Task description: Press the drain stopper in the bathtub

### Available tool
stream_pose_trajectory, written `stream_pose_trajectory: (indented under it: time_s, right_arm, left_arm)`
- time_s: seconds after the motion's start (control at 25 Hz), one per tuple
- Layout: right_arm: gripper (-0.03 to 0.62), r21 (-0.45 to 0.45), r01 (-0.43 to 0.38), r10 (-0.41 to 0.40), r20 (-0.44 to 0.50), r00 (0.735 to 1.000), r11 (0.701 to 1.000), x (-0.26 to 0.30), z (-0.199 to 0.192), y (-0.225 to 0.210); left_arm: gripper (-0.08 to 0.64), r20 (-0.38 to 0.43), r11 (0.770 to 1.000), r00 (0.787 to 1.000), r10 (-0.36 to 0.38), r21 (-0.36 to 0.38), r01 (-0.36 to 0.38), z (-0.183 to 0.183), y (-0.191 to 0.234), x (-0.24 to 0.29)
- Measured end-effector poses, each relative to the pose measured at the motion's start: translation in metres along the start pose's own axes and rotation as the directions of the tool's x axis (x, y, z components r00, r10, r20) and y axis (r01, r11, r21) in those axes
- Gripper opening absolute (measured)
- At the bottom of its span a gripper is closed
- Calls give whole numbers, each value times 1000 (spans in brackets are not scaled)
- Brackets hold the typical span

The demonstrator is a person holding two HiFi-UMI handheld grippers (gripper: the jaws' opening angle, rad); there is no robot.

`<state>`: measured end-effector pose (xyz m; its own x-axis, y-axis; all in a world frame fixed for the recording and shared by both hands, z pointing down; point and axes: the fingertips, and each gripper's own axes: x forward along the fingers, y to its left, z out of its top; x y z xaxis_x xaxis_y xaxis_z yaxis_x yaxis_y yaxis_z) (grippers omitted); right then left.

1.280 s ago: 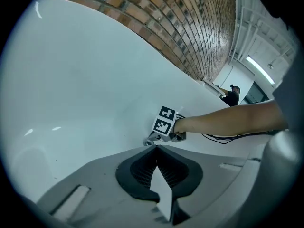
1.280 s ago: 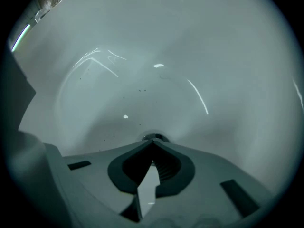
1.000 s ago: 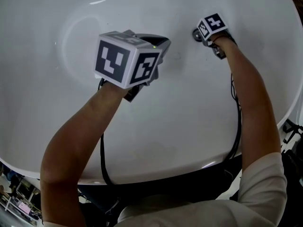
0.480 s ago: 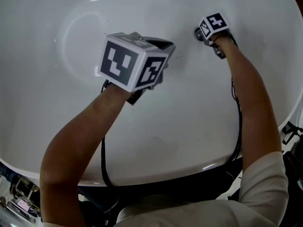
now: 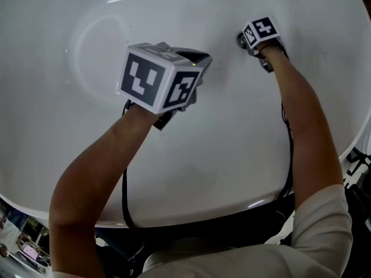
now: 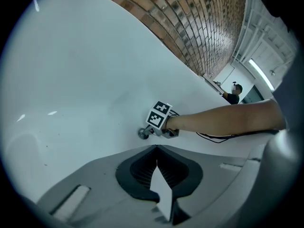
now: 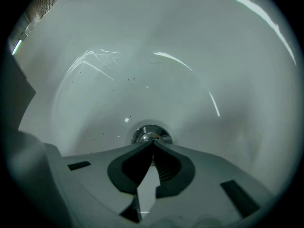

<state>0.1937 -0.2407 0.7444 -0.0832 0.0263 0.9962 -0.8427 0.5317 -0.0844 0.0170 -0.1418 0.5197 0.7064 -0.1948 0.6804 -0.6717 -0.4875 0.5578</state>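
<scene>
The left forearm is reaching up from the bathtub's near rim, bare to the elbow, wrist bent slightly so the left gripper is hanging over the middle of the tub floor, clear of the enamel. Its marker cube is tipping towards the near rim. In the left gripper view the left gripper's tips are meeting along a thin line, shut with nothing between them, and they are pointing across the white basin towards the other hand. A black cable is trailing from this gripper back over the near rim.

To the right, the right arm is stretching out almost straight from a white sleeve, much deeper into the tub, with a second cable running alongside it. The right gripper is angling down at the far right part of the floor, where the chrome drain stopper is sitting in its hole. Seen from the right gripper view, the tips are closed together, gripping nothing, and are lying right on the near edge of the round stopper; whether they are bearing down on it I cannot tell.

Beyond the tub's far wall a brick wall is showing.
</scene>
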Motion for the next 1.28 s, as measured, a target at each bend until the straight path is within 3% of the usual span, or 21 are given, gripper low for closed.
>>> stream_pose_trajectory:
  time_s: [1.28]
  right_arm:
    - [20, 4, -3, 3, 11, 1000, 1000, 4, 0, -2]
  left_arm:
    - [5, -1, 1000, 1000, 1, -7, -1, -3, 0, 0]
